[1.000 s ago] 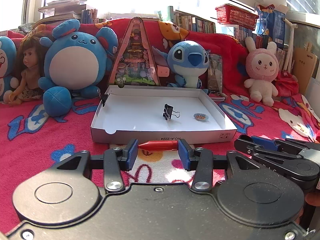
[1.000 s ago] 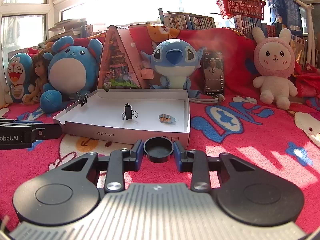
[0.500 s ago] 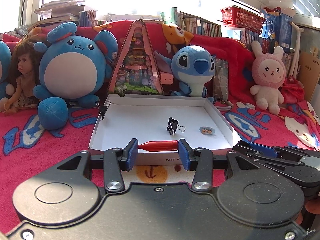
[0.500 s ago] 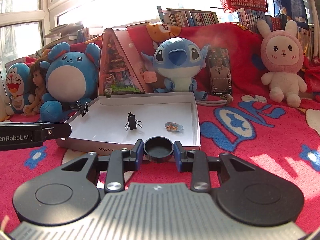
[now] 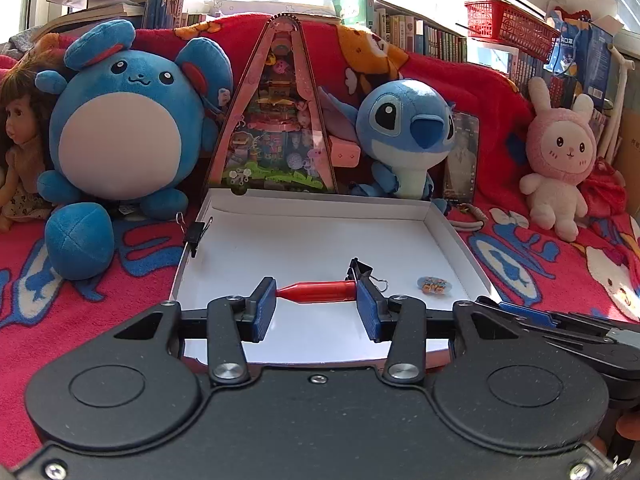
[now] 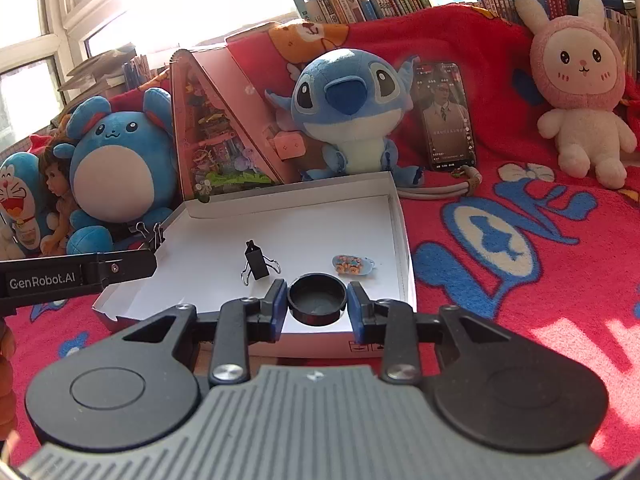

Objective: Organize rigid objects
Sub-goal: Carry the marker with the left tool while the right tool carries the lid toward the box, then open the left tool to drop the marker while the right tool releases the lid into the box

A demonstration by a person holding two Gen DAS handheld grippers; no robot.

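My left gripper (image 5: 316, 308) is shut on a red pen-like stick (image 5: 318, 292), held crosswise above the near part of a white shallow box (image 5: 312, 208). My right gripper (image 6: 317, 310) is shut on a round black cap (image 6: 317, 298), held over the box's (image 6: 396, 216) near right corner. In the box lie a black binder clip (image 6: 256, 266), also in the left wrist view (image 5: 362, 270), and a small colourful sticker piece (image 6: 354, 265), also in the left wrist view (image 5: 435, 284). Another binder clip (image 5: 196, 234) grips the box's left wall.
Plush toys line the back: a blue round one (image 5: 120, 128), Stitch (image 5: 408, 132), a pink rabbit (image 5: 560, 156), a doll (image 5: 18, 140). A triangular toy house (image 5: 280, 120) and a phone (image 6: 448, 116) stand behind the box. Red blanket (image 6: 520, 240) all around.
Both grippers have moved forward and up, from in front of the box's near wall to over its inside. Each keeps its hold on its object.
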